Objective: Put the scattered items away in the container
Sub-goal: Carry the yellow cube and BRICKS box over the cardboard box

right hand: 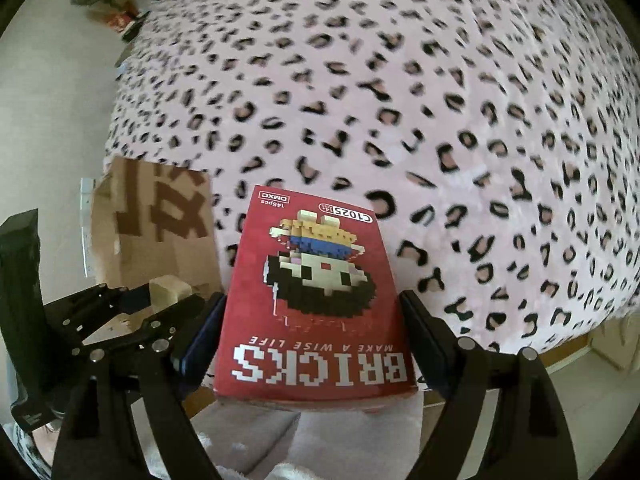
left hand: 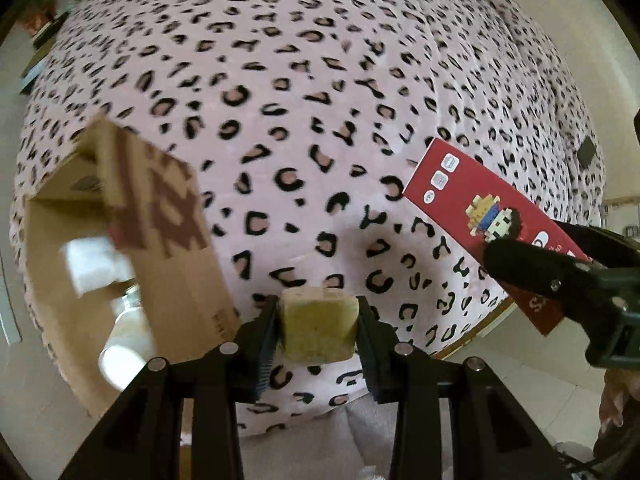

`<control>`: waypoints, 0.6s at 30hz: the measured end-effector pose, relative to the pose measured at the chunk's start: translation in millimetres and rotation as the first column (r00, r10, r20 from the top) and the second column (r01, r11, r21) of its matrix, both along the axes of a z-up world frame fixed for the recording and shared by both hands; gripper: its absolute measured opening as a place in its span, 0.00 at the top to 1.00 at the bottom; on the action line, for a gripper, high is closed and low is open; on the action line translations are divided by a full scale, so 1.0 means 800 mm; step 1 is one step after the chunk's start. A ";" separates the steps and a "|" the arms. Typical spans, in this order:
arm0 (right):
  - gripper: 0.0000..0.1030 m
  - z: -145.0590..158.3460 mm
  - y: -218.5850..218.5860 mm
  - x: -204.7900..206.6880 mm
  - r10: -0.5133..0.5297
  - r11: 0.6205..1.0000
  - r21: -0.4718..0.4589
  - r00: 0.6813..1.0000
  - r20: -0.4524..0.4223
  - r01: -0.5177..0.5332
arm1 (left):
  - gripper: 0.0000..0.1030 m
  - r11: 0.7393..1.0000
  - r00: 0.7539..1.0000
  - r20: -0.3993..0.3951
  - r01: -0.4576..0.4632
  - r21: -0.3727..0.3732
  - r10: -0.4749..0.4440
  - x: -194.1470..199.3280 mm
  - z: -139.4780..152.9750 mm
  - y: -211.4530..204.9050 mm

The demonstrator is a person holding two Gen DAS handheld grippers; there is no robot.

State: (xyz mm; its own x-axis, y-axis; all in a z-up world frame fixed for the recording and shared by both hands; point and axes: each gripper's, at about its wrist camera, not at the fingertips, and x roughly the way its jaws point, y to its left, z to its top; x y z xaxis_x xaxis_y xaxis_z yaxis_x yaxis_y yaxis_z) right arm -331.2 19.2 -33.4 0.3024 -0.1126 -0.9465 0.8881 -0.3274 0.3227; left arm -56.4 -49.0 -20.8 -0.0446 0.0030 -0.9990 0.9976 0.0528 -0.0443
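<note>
My left gripper point(left hand: 318, 326) is shut on a tan block point(left hand: 318, 326), held above the leopard-print bed point(left hand: 320, 120). That block point(right hand: 170, 289) and left gripper point(right hand: 160, 300) also show at the lower left of the right wrist view. My right gripper point(right hand: 312, 320) is shut on a red BRICKS box point(right hand: 312, 292), its pads pressing both long sides. The red box point(left hand: 480, 216) and right gripper point(left hand: 560, 276) appear at the right of the left wrist view. An open cardboard box point(left hand: 120, 248) stands at the bed's left edge; the same cardboard box point(right hand: 160, 220) sits left of the red box.
White items point(left hand: 96, 264) lie inside the cardboard box, blurred. A small dark object point(left hand: 588, 152) rests on the bed far right. Pale floor point(left hand: 520, 392) runs along the bed's near edge. Clutter point(right hand: 120, 20) sits on the floor beyond the bed's far left corner.
</note>
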 end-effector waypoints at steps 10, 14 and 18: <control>0.17 0.053 -0.041 0.076 0.133 0.988 -0.073 0.991 -0.012 -0.134 | 0.65 0.992 0.994 0.014 -0.107 -0.065 0.108 0.064 0.047 0.030; 0.17 0.061 -0.057 0.110 0.190 0.978 -0.083 0.982 -0.013 -0.190 | 0.65 0.984 0.986 0.009 -0.166 -0.071 0.167 0.094 0.053 0.042; 0.17 0.063 -0.071 0.141 0.238 0.967 -0.086 0.971 -0.009 -0.238 | 0.65 0.971 0.974 0.004 -0.225 -0.080 0.226 0.127 0.062 0.055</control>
State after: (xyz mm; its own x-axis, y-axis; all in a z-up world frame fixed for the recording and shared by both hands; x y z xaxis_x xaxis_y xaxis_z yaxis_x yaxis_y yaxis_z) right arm -218.1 -37.4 17.3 0.3314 -0.1177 -0.9361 0.9367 -0.0777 0.3413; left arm 44.8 -5.2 28.9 -0.0223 -0.0838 -0.9962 0.9610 0.2731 -0.0445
